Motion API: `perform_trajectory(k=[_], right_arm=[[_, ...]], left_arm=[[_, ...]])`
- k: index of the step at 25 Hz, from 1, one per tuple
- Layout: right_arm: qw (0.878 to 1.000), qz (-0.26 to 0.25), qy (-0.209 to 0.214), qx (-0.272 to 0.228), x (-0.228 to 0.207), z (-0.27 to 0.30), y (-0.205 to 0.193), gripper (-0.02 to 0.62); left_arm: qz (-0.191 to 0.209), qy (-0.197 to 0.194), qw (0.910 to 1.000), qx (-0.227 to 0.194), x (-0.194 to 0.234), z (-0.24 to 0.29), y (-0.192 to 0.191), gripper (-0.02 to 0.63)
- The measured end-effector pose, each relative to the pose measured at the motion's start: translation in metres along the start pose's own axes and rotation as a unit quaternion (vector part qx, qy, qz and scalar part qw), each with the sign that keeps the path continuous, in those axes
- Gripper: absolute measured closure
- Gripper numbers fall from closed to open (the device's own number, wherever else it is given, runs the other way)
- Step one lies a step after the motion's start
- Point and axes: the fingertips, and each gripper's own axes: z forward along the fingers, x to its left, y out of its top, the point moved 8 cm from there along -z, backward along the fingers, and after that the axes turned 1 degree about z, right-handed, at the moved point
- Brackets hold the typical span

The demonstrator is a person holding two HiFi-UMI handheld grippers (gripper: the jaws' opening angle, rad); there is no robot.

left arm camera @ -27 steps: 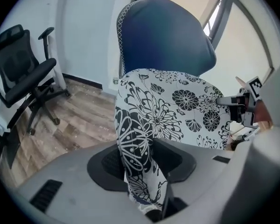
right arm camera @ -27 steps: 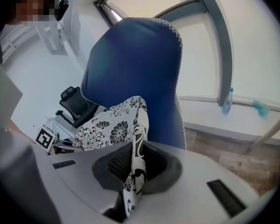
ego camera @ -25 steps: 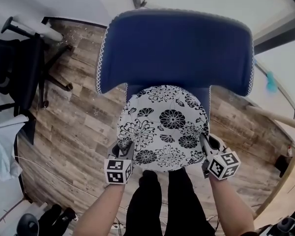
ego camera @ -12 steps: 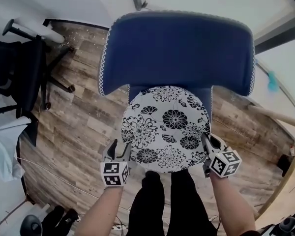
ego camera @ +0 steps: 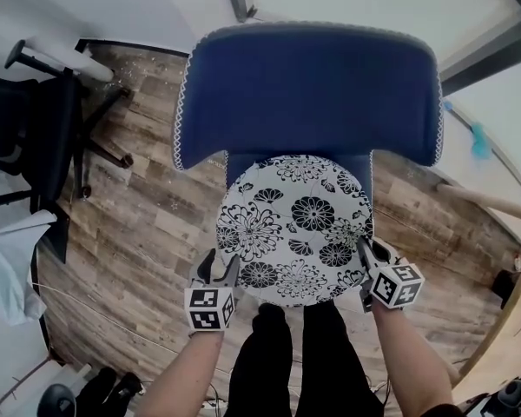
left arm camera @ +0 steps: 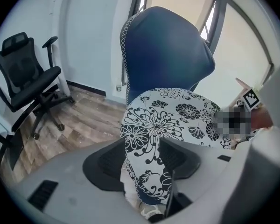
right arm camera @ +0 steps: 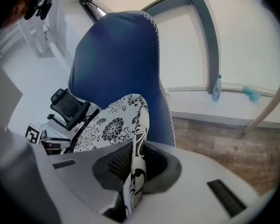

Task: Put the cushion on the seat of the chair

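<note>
At the front of the blue chair, you have a gripper on each near corner of the round black-and-white flowered cushion. The cushion lies over the seat. Its far edge is up against the backrest and its near edge reaches out toward your legs.

Your left gripper has its jaws spread wide; they have just been opening. The cushion's thick rim is in the gap between the two dark pads and fills most of it. The jaws are no longer squeezing the fabric, though the rim runs close along both pads and may brush them.

Your right gripper is a different matter. Its jaws are drawn almost together and pinch the cushion's edge, which is pressed into a thin upright fold between the pads. From that pinch the fabric rises out of the jaws and curves over toward the backrest. That side of the cushion is in your grip, while the left side is loose.

Off to your left, a black office chair stands on the wood floor, well apart from the blue one.
</note>
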Motion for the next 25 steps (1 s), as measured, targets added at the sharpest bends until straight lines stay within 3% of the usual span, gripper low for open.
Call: perform_trajectory(k=[4,8,12,14,22,25], right_arm=[[1.0,0.012,0.006,-0.003,-0.005,0.003,-0.005,0.557],[1.0,-0.018,0.004,-0.023,-0.006,0.001,0.0,0.553],[0.997,-0.055,-0.05,-0.03,-0.011,-0.004,0.005,0.407],[0.996,-0.053,-0.068,-0.034,-0.014,-0.01,0.006,0.385],[0.993,-0.077,-0.076,-0.053,0.009,-0.044,0.016,0.385],[0.993,-0.084,-0.06,-0.063,0.032,-0.065,0.023,0.387]], left_arm=[[-0.011,-0.006,0.9999,-0.009,0.002,-0.006,0.003,0.382],[-0.013,-0.011,0.9997,-0.018,-0.001,-0.01,0.006,0.382],[-0.018,-0.016,0.9994,-0.027,-0.005,-0.015,0.009,0.382],[-0.018,-0.017,0.9992,-0.031,-0.007,-0.018,0.011,0.382],[-0.022,-0.018,0.9984,-0.049,-0.01,-0.049,0.022,0.382],[-0.02,-0.019,0.9981,-0.055,-0.009,-0.071,0.026,0.382]])
